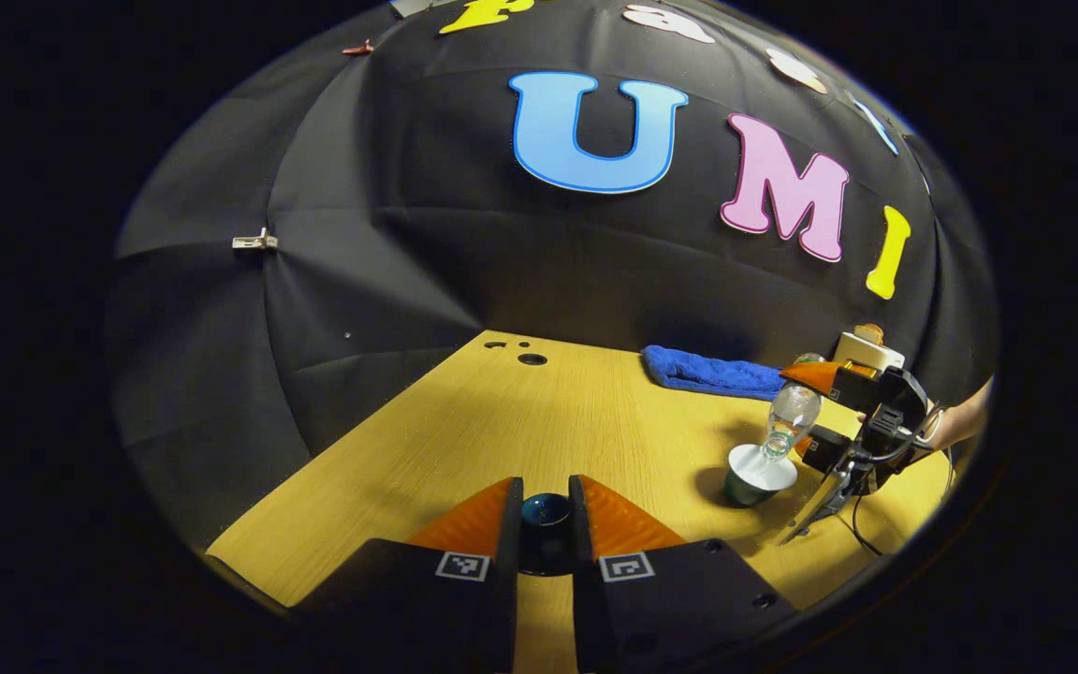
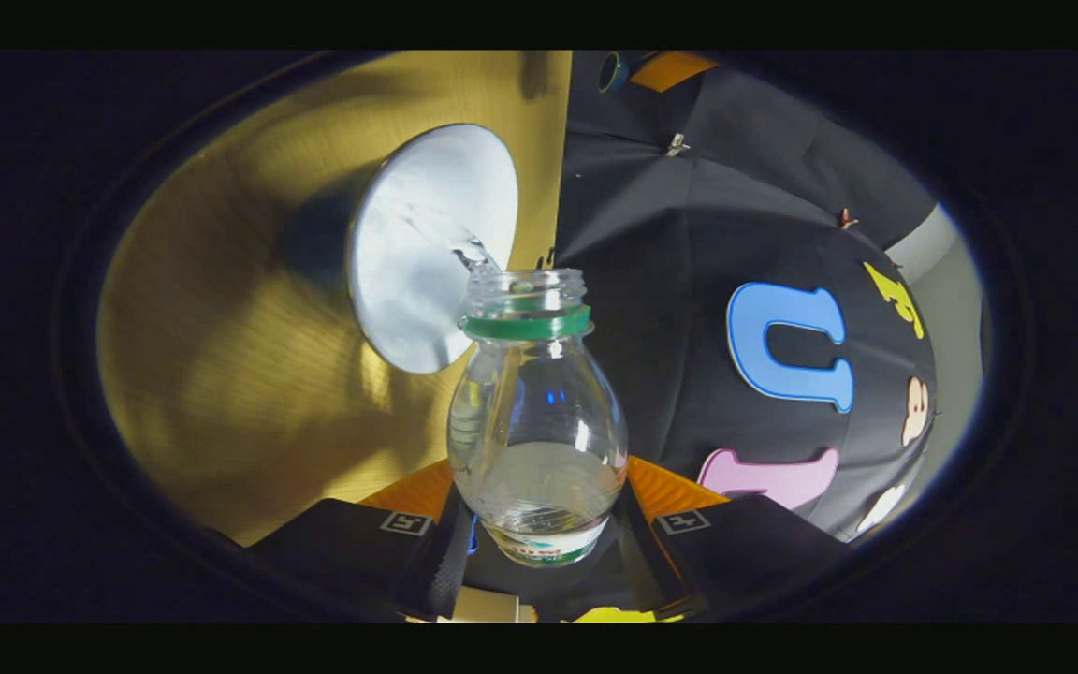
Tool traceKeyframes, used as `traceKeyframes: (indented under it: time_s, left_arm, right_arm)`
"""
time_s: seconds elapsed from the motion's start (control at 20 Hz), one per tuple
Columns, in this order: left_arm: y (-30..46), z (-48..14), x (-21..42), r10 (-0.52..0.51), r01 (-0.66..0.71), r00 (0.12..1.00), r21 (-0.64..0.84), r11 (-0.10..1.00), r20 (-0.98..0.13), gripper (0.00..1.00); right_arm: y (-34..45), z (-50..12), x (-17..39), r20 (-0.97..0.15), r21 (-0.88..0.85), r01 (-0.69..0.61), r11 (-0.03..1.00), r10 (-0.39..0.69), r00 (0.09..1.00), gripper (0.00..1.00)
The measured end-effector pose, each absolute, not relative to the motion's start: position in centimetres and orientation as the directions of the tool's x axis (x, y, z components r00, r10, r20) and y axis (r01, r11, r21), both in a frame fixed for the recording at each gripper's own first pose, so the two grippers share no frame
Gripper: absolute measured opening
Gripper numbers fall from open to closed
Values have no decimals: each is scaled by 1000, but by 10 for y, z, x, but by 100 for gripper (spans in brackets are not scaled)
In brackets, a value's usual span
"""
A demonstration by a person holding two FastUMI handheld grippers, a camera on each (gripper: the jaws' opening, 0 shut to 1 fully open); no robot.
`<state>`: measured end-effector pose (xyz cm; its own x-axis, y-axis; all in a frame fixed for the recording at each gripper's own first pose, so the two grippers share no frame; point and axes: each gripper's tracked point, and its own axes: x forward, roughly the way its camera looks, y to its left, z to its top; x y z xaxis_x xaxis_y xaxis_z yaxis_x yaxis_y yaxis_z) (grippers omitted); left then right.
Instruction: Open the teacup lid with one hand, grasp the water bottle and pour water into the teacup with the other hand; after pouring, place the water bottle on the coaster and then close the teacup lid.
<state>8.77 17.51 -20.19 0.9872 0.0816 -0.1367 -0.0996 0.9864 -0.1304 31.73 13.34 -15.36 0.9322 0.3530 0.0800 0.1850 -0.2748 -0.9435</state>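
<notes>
My left gripper is shut on the dark teacup lid and holds it low over the near part of the wooden table. To the right stands the open teacup, green outside and white inside. My right gripper is shut on the clear water bottle, which is tilted with its mouth over the cup. In the right gripper view, the right gripper clamps the bottle at its lower body, and water runs from its uncapped mouth into the teacup. The left gripper with the lid shows far off.
A folded blue towel lies at the table's back, behind the cup. A white cylindrical object with a brown top stands at the back right. A person's hand holds the right gripper. Small holes mark the table's far left corner.
</notes>
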Motion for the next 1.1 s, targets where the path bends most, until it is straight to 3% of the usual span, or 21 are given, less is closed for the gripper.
traceKeyframes:
  time_s: [0.3, 0.35, 0.45, 0.5, 0.65, 0.8, 0.85, 0.9, 1.0, 1.05, 1.1]
  left_arm:
    - [174, -198, 88, 78, -93, 988, -110, 990, -133, 29]
    - [173, -198, 87, 79, -95, 988, -109, 990, -135, 25]
    - [173, -198, 86, 81, -96, 987, -104, 990, -140, 28]
    - [171, -197, 85, 78, -93, 987, -104, 990, -141, 31]
    - [169, -195, 83, 71, -86, 988, -106, 991, -139, 28]
    - [169, -192, 83, 73, -88, 988, -105, 991, -138, 28]
    - [169, -192, 83, 74, -89, 988, -104, 991, -138, 28]
    - [169, -192, 83, 74, -88, 987, -102, 991, -140, 24]
    - [167, -193, 83, 74, -88, 987, -103, 991, -140, 28]
    - [167, -192, 82, 74, -89, 987, -105, 990, -140, 31]
    - [166, -193, 82, 73, -89, 987, -107, 990, -142, 28]
  right_arm:
    - [137, -149, 316, 84, -921, 222, -321, 394, 915, 71]
    - [138, -147, 318, 84, -918, 226, -325, 398, 913, 71]
    - [139, -144, 318, 83, -914, 231, -334, 404, 911, 67]
    - [139, -142, 318, 85, -911, 237, -338, 408, 909, 71]
    - [143, -140, 319, 93, -898, 260, -356, 422, 902, 67]
    - [141, -135, 321, 100, -886, 274, -373, 425, 900, 71]
    - [142, -134, 321, 102, -881, 281, -381, 427, 898, 67]
    - [142, -134, 320, 97, -879, 280, -387, 430, 897, 71]
    - [143, -133, 321, 95, -873, 286, -394, 438, 894, 67]
    - [145, -132, 320, 95, -866, 294, -405, 443, 891, 71]
    - [145, -131, 320, 93, -862, 297, -411, 447, 889, 67]
